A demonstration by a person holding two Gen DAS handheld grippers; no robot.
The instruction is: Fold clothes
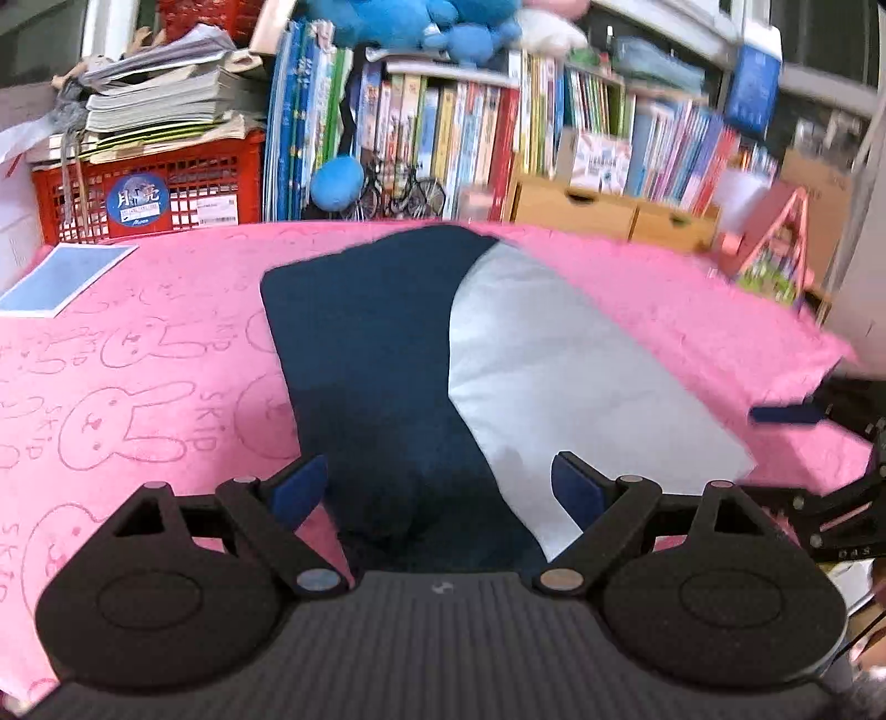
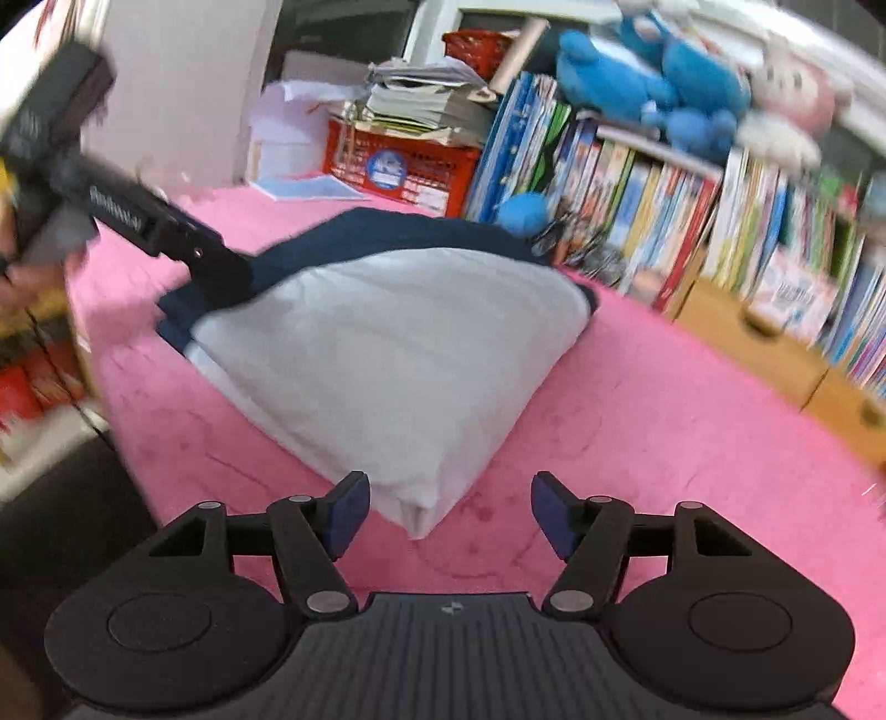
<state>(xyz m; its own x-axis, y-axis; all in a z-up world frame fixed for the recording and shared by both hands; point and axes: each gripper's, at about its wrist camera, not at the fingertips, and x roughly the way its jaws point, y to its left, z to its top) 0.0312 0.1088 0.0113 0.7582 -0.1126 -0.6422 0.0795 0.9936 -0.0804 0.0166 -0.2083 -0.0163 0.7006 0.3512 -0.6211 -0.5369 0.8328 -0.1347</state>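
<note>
A garment with a navy part (image 1: 365, 354) and a white part (image 1: 565, 376) lies folded flat on the pink bunny-print cloth (image 1: 138, 399). My left gripper (image 1: 437, 490) stands open just above the garment's near edge, where navy meets white; nothing is between its fingers. In the right wrist view the white part (image 2: 387, 365) lies as a folded triangle over the navy part (image 2: 398, 232). My right gripper (image 2: 449, 512) is open, straddling the near white corner (image 2: 418, 515) without closing on it. The left gripper's body (image 2: 138, 216) shows at the garment's far left; the right one's finger (image 1: 786, 412) shows at the cloth's right edge.
A red crate (image 1: 149, 188) stacked with papers, a row of books (image 1: 498, 138) with blue plush toys (image 1: 421, 22) on top, and wooden drawers (image 1: 609, 207) line the far edge. A blue-and-white booklet (image 1: 66, 277) lies on the cloth's far left corner.
</note>
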